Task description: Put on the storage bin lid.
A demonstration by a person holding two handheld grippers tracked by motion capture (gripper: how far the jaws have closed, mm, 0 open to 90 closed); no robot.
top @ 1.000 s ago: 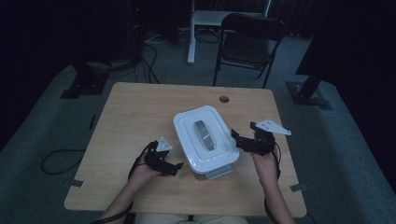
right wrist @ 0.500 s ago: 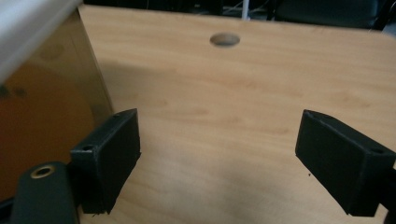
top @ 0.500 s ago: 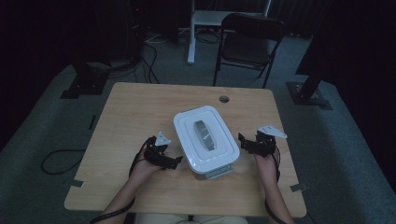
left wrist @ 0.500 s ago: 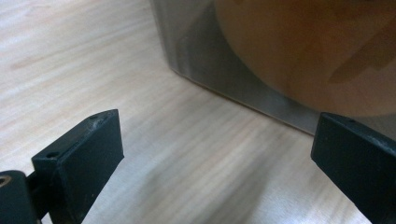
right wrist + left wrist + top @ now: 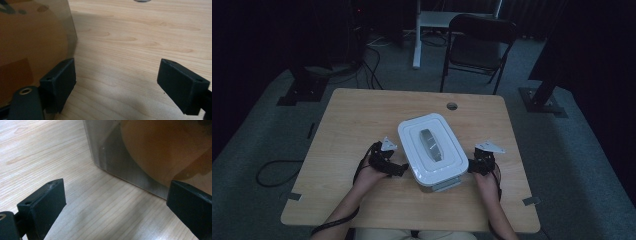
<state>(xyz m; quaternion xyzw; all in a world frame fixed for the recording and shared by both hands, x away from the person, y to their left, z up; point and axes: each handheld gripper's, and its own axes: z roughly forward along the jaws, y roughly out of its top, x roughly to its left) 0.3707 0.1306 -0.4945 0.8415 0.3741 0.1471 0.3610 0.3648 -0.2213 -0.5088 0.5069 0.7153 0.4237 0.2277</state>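
High view first: my two forearms come in from the near edge of the wooden table [image 5: 362, 115], each hand holding a black gripper. My left gripper [image 5: 398, 169] sits just beside the left wall of a clear container [image 5: 439, 184] with a white lid [image 5: 432, 146]. My right gripper [image 5: 470, 167] sits just beside the container's right wall. The container stands near the middle of the table, closer to the near edge than the far one, turned slightly against the table's edges. A grey handle [image 5: 430, 142] lies flat along the middle of the lid.

Left gripper view: my left gripper [image 5: 115, 202] has its jaws spread wide with bare wood grain between them. The container's clear wall and bottom corner [image 5: 105, 157] fill the upper right, with an orange-brown shape blurred behind the plastic. The right jaw overlaps the wall's lower edge; I cannot tell whether it touches.

Right gripper view: my right gripper [image 5: 117, 82] also has its jaws wide apart, holding nothing. One jaw lies against or just beside the container's wall [image 5: 35, 37]; the other is well out over bare table.

Farther off in the high view, a small round hole [image 5: 452, 106] sits close to the table's far edge. Beyond the table, a dark folding chair [image 5: 479, 47] stands on the grey floor.
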